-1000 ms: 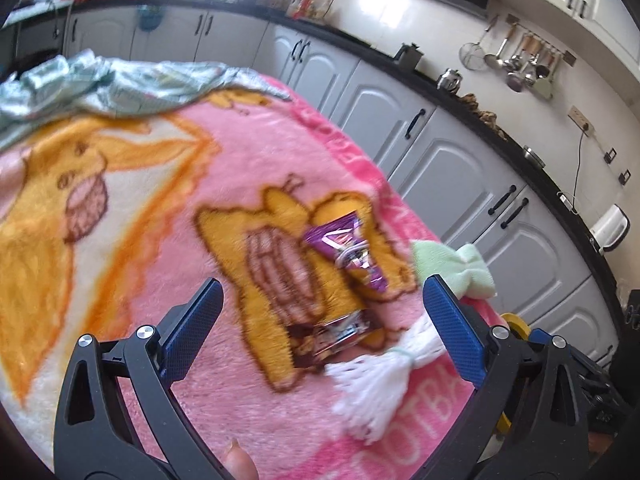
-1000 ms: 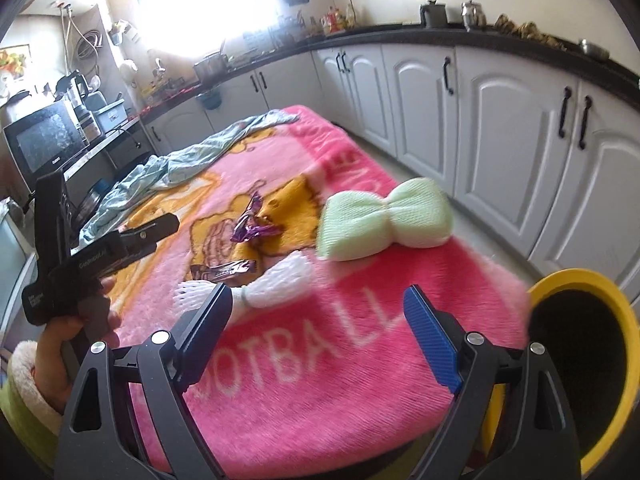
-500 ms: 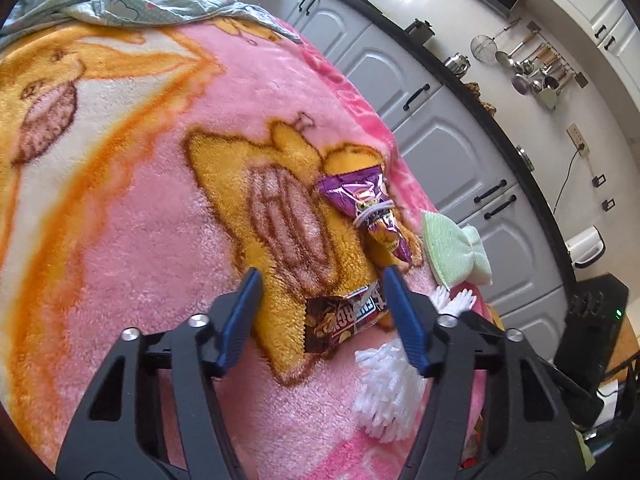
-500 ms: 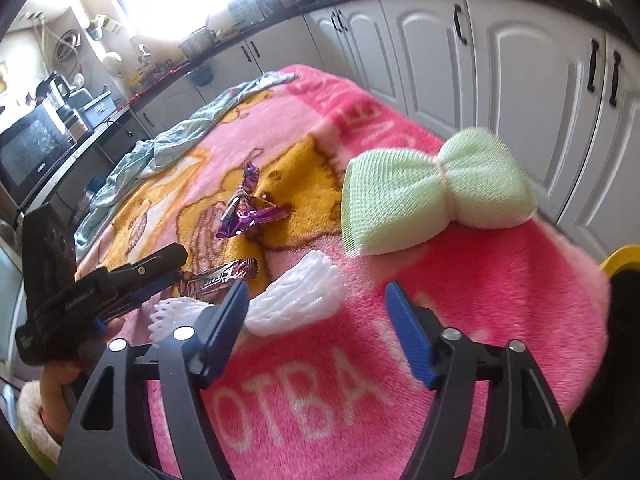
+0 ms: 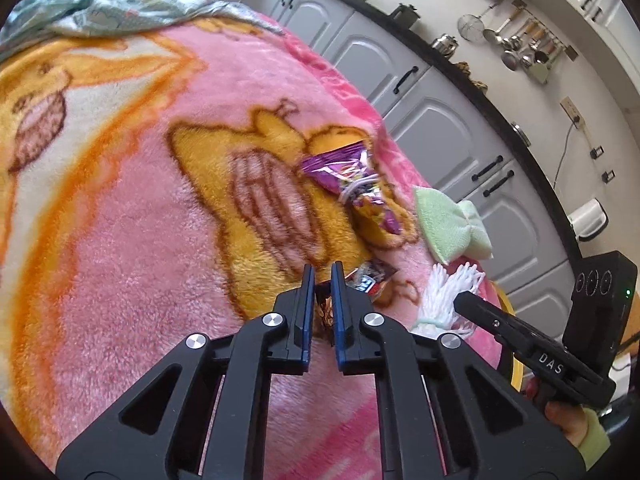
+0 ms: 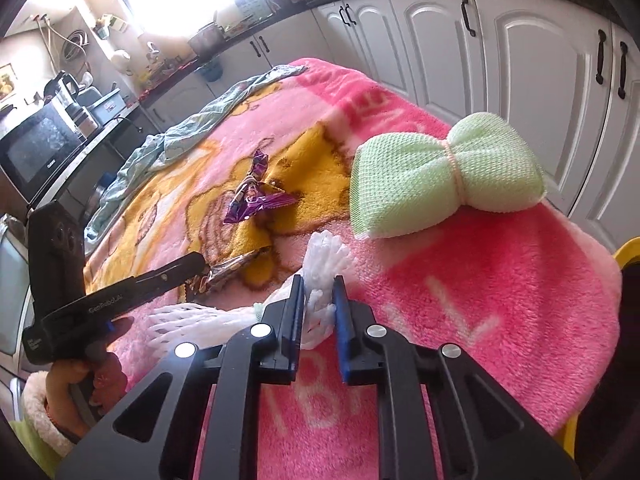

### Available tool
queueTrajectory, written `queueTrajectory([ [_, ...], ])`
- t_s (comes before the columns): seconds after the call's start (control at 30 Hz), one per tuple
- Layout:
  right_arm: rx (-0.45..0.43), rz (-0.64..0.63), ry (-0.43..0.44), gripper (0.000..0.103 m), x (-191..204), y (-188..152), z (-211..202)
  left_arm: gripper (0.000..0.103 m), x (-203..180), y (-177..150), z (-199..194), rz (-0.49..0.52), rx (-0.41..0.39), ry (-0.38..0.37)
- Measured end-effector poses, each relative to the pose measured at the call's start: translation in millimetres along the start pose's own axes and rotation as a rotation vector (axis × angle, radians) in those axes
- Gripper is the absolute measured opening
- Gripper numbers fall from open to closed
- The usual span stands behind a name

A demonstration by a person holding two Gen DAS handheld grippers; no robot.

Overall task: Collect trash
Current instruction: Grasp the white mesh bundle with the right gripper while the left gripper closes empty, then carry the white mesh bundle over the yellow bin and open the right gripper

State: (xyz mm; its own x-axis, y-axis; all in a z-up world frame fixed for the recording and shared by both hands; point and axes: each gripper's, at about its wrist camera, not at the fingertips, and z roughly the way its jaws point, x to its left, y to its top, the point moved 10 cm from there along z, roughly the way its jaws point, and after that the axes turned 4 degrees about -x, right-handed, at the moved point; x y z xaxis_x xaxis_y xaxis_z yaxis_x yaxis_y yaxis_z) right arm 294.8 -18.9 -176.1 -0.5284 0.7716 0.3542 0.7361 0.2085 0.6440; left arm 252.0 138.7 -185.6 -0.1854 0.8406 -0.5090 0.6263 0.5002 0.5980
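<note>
At lower centre of its view, the left gripper (image 5: 323,280) has its jaws narrowed onto a crinkled brown wrapper (image 5: 370,277) on the pink blanket (image 5: 140,240). The right gripper (image 6: 318,296) pinches white foam netting (image 6: 326,258), tied at its middle. A purple wrapper (image 6: 256,200), banded into a bow, lies near centre frame, beside a green net (image 6: 444,176).

Yellow bin (image 6: 628,248) edge-cropped, wrapper (image 5: 370,278) half-hidden
</note>
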Motion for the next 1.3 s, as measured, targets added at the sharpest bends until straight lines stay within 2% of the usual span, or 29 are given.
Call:
queueTrajectory([
  [0.2, -0.034, -0.013, -0.010, 0.014, -8, 3, -23, 0.000, -25, 4, -10, 0.046, -0.021, -0.030],
  [0.63, -0.144, -0.001, -0.026, 0.014, -31, 24, -89, 0.000, -106, 1, -22, 0.177, -0.041, -0.113],
  [1.3, -0.312, 0.130, -0.146, 0.014, -133, 26, -196, 0.000, -224, -4, -8, 0.338, -0.033, -0.235],
])
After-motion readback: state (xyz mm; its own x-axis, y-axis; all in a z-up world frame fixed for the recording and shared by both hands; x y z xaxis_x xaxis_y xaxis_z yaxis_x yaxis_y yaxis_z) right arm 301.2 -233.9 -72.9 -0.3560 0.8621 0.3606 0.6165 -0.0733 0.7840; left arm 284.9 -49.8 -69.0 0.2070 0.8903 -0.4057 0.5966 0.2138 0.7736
